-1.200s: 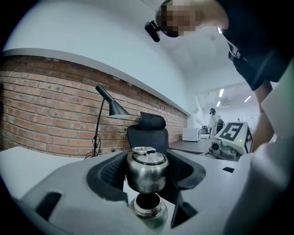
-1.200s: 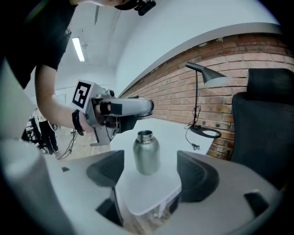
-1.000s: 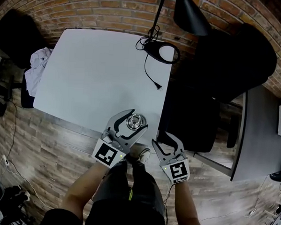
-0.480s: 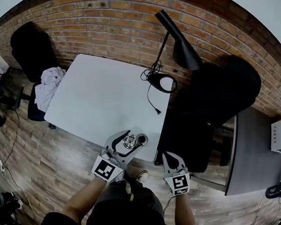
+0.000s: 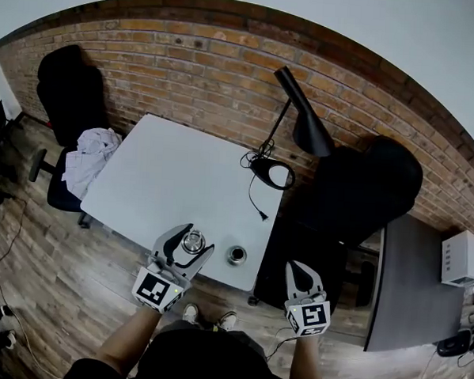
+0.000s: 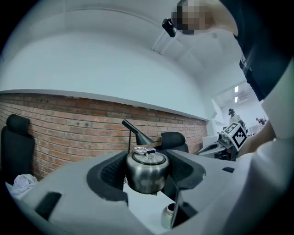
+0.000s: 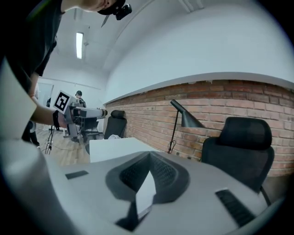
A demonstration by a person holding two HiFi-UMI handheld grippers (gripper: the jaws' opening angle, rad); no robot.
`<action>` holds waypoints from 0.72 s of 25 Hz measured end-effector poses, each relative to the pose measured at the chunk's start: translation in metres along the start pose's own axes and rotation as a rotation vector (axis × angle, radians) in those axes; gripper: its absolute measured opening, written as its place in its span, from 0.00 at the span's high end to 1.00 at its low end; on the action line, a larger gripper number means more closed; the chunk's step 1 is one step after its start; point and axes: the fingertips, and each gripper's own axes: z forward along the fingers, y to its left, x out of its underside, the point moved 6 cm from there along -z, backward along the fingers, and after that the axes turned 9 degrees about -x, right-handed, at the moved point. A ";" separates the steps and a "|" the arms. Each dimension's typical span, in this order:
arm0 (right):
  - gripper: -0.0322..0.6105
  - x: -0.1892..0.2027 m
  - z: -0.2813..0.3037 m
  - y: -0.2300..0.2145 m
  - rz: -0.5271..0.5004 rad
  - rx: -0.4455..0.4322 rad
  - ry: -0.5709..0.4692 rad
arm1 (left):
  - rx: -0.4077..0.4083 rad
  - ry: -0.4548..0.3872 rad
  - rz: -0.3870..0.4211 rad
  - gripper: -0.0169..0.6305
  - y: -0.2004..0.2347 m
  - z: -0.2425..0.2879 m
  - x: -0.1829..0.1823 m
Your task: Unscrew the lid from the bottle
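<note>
The steel lid, rounded and carrying a small ring on top, is sitting between the jaws of the left gripper, which are clamping its sides and holding it in the air over the near part of the worktop. I am taking it for the lid because the bottle is standing open-mouthed on its own, just beside it and close to the worktop's front edge. The lid is looking stiff, smooth and probably slippery, and likely light, so the straight side wall is offering the surest hold, not the ring or the curved shoulder. The bottle is looking narrow and easy to tip, with the edge right next to it. The right gripper is hanging past the front right corner, jaws pressed together on nothing. Behind the bottle the worktop is lying bare, while the lamp and its cable are crowding the far right corner.
</note>
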 end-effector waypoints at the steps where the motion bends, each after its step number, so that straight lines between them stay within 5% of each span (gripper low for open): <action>1: 0.93 -0.006 -0.002 -0.003 -0.010 0.008 -0.008 | -0.011 -0.008 0.003 0.55 0.004 -0.003 -0.004; 10: 0.93 -0.056 -0.023 -0.004 -0.043 0.025 -0.100 | -0.086 -0.051 -0.024 0.55 0.030 -0.039 -0.032; 18: 0.93 -0.070 -0.040 0.026 0.038 0.021 -0.143 | -0.120 -0.081 -0.062 0.55 0.030 -0.047 -0.034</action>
